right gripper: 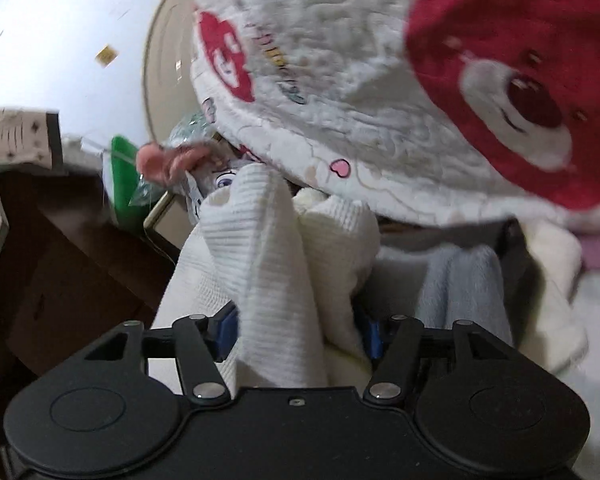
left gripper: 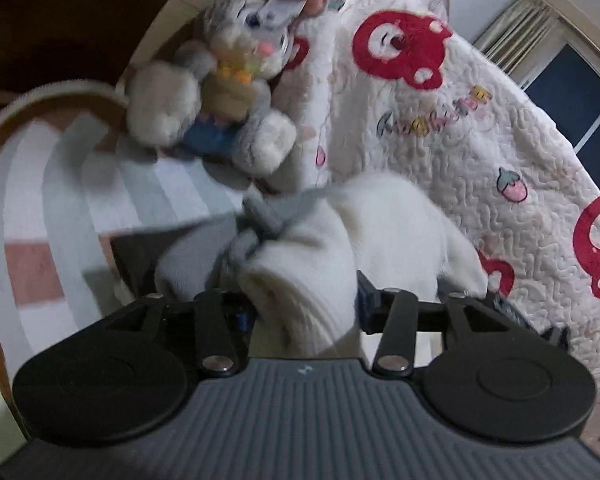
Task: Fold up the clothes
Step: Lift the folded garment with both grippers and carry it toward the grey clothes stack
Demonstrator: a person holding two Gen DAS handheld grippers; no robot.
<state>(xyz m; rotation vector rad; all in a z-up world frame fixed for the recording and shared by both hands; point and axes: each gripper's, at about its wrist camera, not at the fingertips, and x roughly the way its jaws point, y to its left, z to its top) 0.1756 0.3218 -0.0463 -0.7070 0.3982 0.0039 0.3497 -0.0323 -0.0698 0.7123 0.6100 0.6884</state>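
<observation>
Both grippers, left (left gripper: 304, 304) and right (right gripper: 300, 320), each pinched a bunch of the white knit (right gripper: 268, 240) lifted just ahead of them; soft, limp, probably stretchy, best held by edges.

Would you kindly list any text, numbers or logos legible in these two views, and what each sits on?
Colourful lettering on the quilt: too blurred to read.
Small mark, perhaps "3", on a red bear patch: uncertain.
Tag on the plush rabbit: blurred.
Small logo on the left hand-held gripper: unreadable.
</observation>
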